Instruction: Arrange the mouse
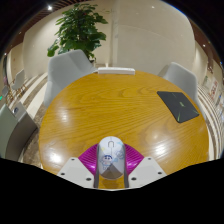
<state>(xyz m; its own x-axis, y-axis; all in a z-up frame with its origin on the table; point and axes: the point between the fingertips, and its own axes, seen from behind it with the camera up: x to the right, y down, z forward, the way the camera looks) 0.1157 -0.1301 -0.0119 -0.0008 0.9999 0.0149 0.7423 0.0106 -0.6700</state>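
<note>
I see the mouse (111, 158) clamped between the tool (112, 170) pads at the surface (110, 110) near edge; grasp done, placement toward mousepad (178, 105) remains.

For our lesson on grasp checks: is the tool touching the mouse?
Cannot tell. In the gripper view the mouse sits between the tool's pads, on the table, but no gap or contact shows plainly at either side.
</note>
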